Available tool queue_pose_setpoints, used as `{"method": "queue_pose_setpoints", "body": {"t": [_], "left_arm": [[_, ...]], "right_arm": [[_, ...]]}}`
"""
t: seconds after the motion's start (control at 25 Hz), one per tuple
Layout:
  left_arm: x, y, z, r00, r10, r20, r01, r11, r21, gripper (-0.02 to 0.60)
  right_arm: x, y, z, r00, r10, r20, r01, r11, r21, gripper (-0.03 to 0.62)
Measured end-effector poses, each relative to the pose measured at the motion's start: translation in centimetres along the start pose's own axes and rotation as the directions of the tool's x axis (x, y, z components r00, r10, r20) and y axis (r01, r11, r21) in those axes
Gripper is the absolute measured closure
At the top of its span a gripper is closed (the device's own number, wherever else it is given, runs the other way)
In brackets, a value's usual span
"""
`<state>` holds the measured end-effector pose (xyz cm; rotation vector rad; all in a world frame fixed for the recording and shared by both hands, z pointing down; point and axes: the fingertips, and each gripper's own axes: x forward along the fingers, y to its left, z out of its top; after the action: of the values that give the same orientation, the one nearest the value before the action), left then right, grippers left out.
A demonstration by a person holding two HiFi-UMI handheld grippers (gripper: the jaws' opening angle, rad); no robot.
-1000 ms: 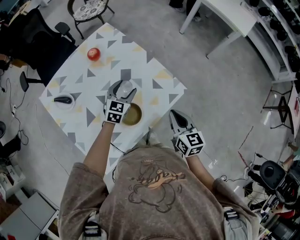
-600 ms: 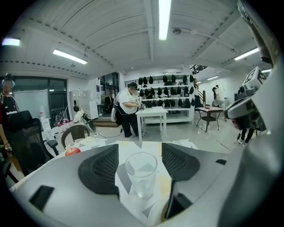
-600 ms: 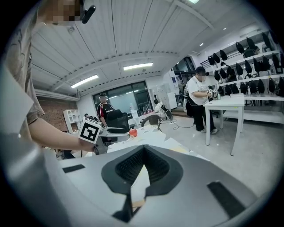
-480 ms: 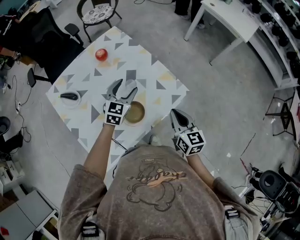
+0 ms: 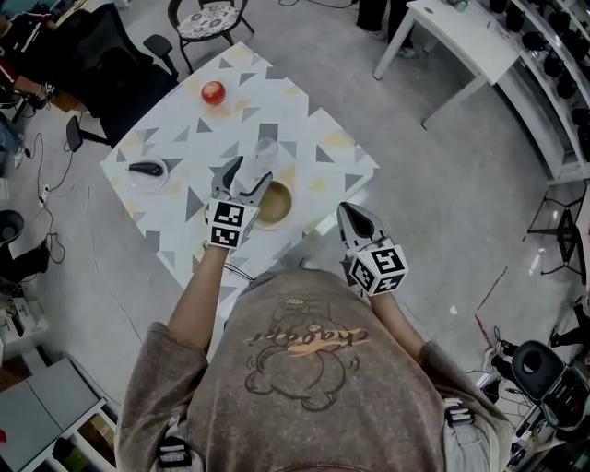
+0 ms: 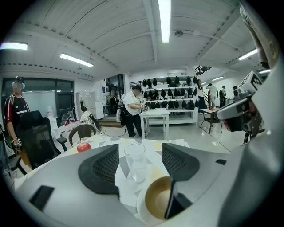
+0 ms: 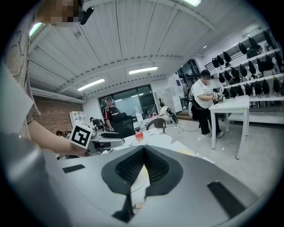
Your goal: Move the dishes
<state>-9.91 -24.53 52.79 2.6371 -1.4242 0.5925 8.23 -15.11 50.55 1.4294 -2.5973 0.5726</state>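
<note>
A clear glass (image 5: 266, 150) stands upright on the triangle-patterned table (image 5: 304, 129), with a white bowl (image 5: 274, 204), brown inside, just near of it. My left gripper (image 5: 247, 177) hovers open above the table, aimed at the glass and not touching it. In the left gripper view the glass (image 6: 135, 162) stands ahead between the spread jaws of the left gripper (image 6: 140, 150), with the bowl (image 6: 159, 204) low at the right. My right gripper (image 5: 348, 214) is shut and empty off the table's near corner; in its own view the right gripper (image 7: 143, 150) has its pads together.
A red apple (image 5: 213, 91) sits near the table's far corner, and a small white dish (image 5: 147, 171) holding a dark object at its left. A round chair (image 5: 205, 17) and a black office chair (image 5: 111, 69) stand beyond. A white table (image 5: 461, 37) is at the far right.
My left gripper has risen and drawn back toward me past the bowl, jaws still open; the glass now shows beyond its tips. The right gripper has barely moved.
</note>
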Motion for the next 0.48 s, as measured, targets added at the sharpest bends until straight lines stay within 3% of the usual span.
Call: {"method": "queue_pose_setpoints", "body": {"t": [0.48], "left_arm": [[-2.0, -1.3, -6.0, 0.993, 0.027, -0.111, -0.035, 0.996, -0.076, 0.288]], "right_arm": [[-0.5, 0.9, -0.5, 1.0, 0.025, -0.008, -0.025, 1.0, -0.004, 0.591]]}}
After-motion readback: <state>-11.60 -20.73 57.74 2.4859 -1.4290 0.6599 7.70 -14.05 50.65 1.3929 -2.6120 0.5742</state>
